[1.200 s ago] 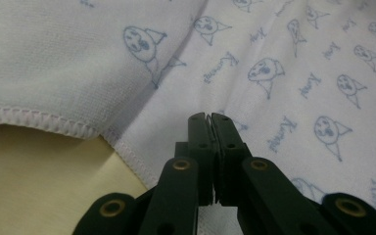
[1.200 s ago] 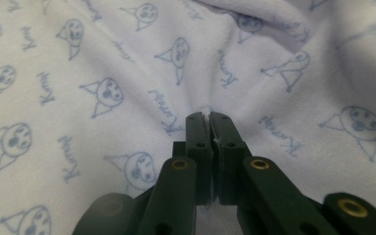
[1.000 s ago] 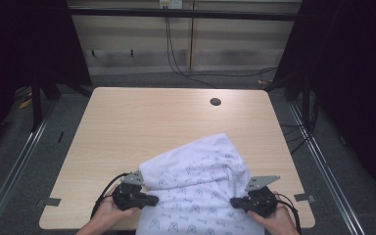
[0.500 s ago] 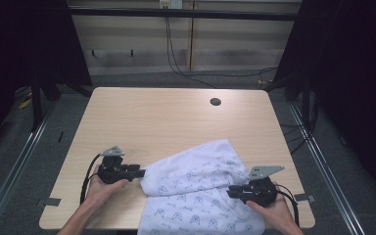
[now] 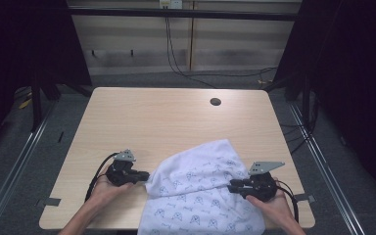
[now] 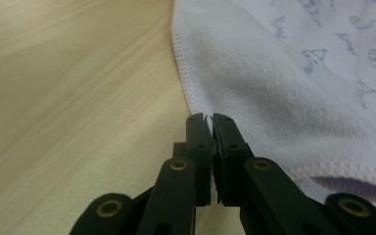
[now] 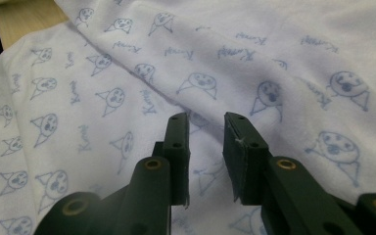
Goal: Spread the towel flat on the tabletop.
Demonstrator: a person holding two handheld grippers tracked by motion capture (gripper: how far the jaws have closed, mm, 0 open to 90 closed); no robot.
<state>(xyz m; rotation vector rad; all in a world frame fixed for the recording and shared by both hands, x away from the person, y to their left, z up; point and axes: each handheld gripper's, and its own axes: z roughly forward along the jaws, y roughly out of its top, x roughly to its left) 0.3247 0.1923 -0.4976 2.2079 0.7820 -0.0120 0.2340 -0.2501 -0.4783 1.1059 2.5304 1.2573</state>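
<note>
Left gripper (image 6: 211,120) jaws closed, nothing pinched; right gripper (image 7: 206,122) part-open over cloth (image 5: 200,196). Stitched left hem is best grabbed first.

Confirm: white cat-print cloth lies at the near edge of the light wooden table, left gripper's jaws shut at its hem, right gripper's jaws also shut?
Not quite. The right gripper is open: the right gripper view shows a clear gap between its jaws above the white cat-print cloth. The rest holds: the left gripper has its jaws shut at the stitched hem, and the cloth lies at the near edge of the light wooden table.
</note>
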